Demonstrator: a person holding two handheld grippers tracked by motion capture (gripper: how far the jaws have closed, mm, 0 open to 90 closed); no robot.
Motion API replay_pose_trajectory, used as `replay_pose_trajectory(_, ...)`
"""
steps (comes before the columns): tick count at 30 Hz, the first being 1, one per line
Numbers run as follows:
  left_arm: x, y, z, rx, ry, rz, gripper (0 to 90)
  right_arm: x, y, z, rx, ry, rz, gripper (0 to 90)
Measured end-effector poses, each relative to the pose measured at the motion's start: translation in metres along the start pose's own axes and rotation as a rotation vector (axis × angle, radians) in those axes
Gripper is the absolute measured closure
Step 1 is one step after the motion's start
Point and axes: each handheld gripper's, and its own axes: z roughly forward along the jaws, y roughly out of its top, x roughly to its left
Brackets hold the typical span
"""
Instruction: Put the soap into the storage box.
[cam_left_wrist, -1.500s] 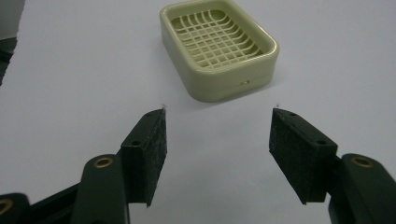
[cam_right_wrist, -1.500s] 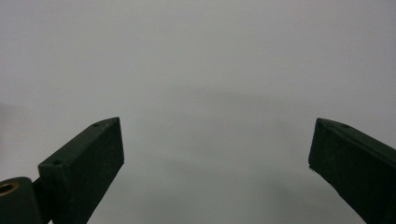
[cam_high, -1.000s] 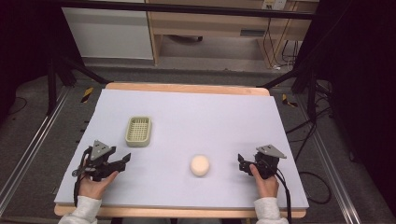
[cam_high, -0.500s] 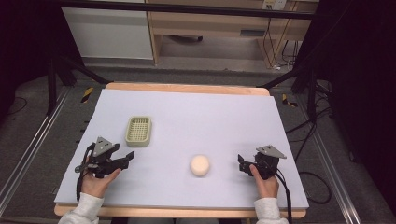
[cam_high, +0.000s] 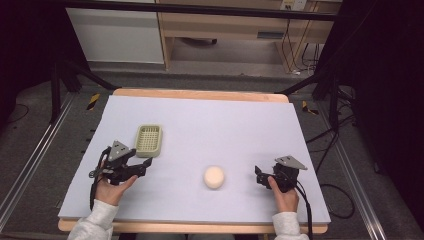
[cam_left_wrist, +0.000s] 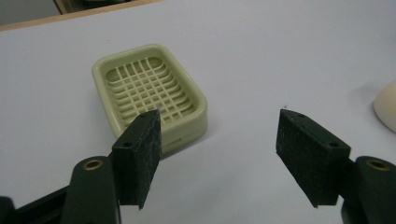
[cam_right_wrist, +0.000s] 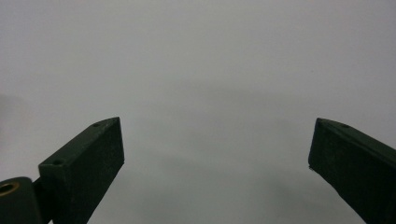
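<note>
A pale green soap dish (cam_high: 149, 140) with a grid floor lies on the left of the lilac table top (cam_high: 225, 120). A round cream soap bar (cam_high: 214, 176) rests near the front middle. My left gripper (cam_high: 145, 165) hovers just below the dish, pointing right. Its jaws have just been opening and hold nothing. From the left gripper view, the gripper (cam_left_wrist: 217, 140) stands open, the dish (cam_left_wrist: 149, 88) just beyond its left jaw and the soap (cam_left_wrist: 386, 107) at the right edge. My right gripper (cam_high: 258, 175) sits right of the soap, open (cam_right_wrist: 217, 149) over bare table.
The table's wooden edge (cam_high: 200, 94) runs along the far side. Dark stand legs (cam_high: 60, 75) and cables (cam_high: 325, 145) flank the table on the floor. A wooden bench (cam_high: 240, 30) stands behind.
My left gripper has shifted a little up and right toward the soap dish. The right hand, the soap and the dish have stayed put.
</note>
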Motion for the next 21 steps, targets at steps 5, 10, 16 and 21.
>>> replay_pose_trajectory(5,-0.011,0.007,0.007,-0.002,-0.016,0.018,30.7,0.0,0.0,0.0,0.0,0.002,0.004,3.8)
replay_pose_trajectory(10,-0.018,0.013,0.01,-0.009,-0.036,0.024,30.2,0.0,-0.001,0.001,0.001,0.005,0.004,3.9)
replay_pose_trajectory(16,-0.031,0.026,0.015,-0.021,-0.063,0.024,29.5,-0.001,-0.001,0.001,0.002,0.005,0.007,3.8)
replay_pose_trajectory(21,-0.042,0.033,0.018,-0.023,-0.078,0.04,28.8,-0.001,-0.001,0.001,0.001,0.002,0.009,3.8)
